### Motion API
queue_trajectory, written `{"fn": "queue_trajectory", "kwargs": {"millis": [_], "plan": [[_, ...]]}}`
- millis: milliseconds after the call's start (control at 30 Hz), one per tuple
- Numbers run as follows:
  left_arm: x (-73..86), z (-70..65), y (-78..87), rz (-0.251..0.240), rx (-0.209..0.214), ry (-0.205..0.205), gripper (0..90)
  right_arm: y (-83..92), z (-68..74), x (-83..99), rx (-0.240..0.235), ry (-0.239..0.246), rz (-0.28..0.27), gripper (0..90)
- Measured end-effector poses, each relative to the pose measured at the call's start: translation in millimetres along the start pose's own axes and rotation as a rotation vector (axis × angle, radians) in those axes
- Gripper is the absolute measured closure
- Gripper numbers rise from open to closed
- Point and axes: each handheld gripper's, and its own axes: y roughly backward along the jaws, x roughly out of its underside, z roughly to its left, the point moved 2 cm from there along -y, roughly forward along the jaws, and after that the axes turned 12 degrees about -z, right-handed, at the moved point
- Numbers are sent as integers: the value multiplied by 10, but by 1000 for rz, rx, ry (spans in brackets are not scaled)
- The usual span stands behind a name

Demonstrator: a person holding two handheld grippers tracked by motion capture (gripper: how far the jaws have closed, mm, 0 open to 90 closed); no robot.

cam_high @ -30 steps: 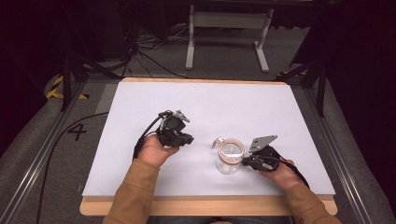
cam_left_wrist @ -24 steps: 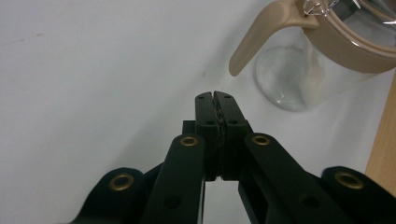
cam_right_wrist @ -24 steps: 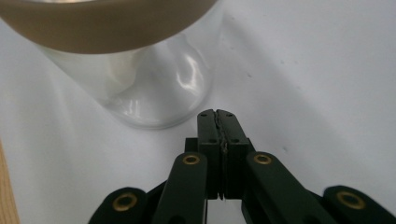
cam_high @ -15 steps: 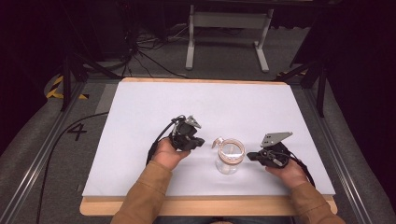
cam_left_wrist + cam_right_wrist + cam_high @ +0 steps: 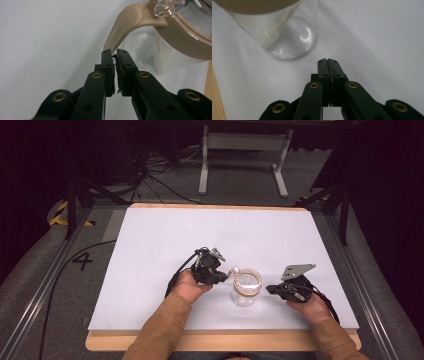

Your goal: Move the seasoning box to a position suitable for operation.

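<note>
high view: a clear glass jar (image 5: pixel 246 290) with a tan lid ring stands on the white table (image 5: pixel 165 235) near your edge, between the two tools. your left gripper (image 5: pixel 223 276) is just beside the lid's tan tab (image 5: pixel 233 271); your right gripper (image 5: pixel 271 289) lies near the jar's other side, apart from it. the step in hand looks like the approach to that tab, to lift or unlatch the lid.

left gripper view: the jaws have just parted to a thin slit with nothing between them, and their tips sit right at the tab's (image 5: pixel 120 31) lower end; whether they touch it you cannot tell. next you would need to spread them and slide over the tab.

right gripper view: the jaws are pressed together and empty, near the jar's base (image 5: pixel 287 40). you would likely need to open them to steady the jar.
</note>
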Motion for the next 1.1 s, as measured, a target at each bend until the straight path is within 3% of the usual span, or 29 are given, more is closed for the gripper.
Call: {"fn": "queue_trajectory", "kwargs": {"millis": [333,600,700,867,1100], "plan": [[-47,-2,-59,-1,-15,-50,859,-34,158,-34,-11,33,8,892],[-160,43,-193,-9,-13,-83,862,77,179,71,19,10,14,892],[-233,60,-294,-19,-8,-119,861,186,181,149,45,-12,9,891],[-315,99,-427,-45,24,-127,856,305,180,241,74,-37,8,891],[-338,119,-489,-65,42,-141,853,374,184,298,95,-53,6,891]]}}
